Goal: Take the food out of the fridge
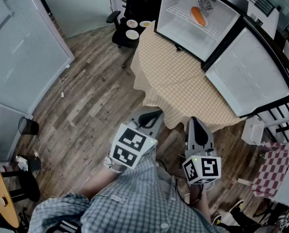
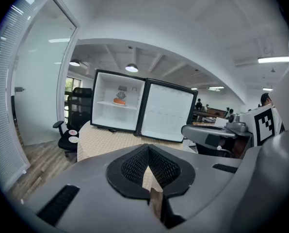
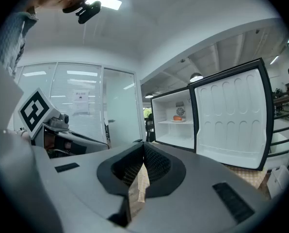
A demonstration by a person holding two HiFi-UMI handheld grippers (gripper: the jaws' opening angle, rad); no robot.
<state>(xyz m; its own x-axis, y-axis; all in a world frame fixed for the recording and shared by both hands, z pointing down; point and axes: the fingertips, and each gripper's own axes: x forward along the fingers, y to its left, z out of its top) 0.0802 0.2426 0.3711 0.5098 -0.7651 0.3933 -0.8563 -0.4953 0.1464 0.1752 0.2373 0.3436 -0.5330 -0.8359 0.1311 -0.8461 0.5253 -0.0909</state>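
**Inspector:** Where is the food?

**Assistant:** The food [image 1: 198, 16], one orange piece, lies on the upper shelf [image 1: 183, 14] inside the fridge [image 1: 171, 25]. Nothing touches it. The fridge stands at the far end of the bench [image 1: 183, 89]. Its door [image 1: 251, 74] is swung fully open to the right.

**Inspector:** The bench itself?

**Assistant:** It is round and covered by a checked cloth [image 1: 159, 67] that hangs over the edge. Apart from the fridge, its top is bare.

**Inspector:** State of the left gripper?

**Assistant:** The left gripper [image 1: 153, 114] hangs over the near edge of the bench, pointing towards the fridge and tipped a little downward. Its jaws are pressed together with nothing between them.

**Inspector:** And the right?

**Assistant:** The right gripper [image 1: 195, 122] is just beside the left one, on its right, and nearly level. Its jaws are also together and empty. Both grippers are well apart from the fridge.

**Inspector:** Anything else of note?

**Assistant:** A black chair [image 1: 116, 33] stands at the far left of the bench, with small plates [image 1: 132, 34] on its seat. A dark bin [image 1: 27, 126] stands on the wooden floor [image 1: 86, 96] at the left.
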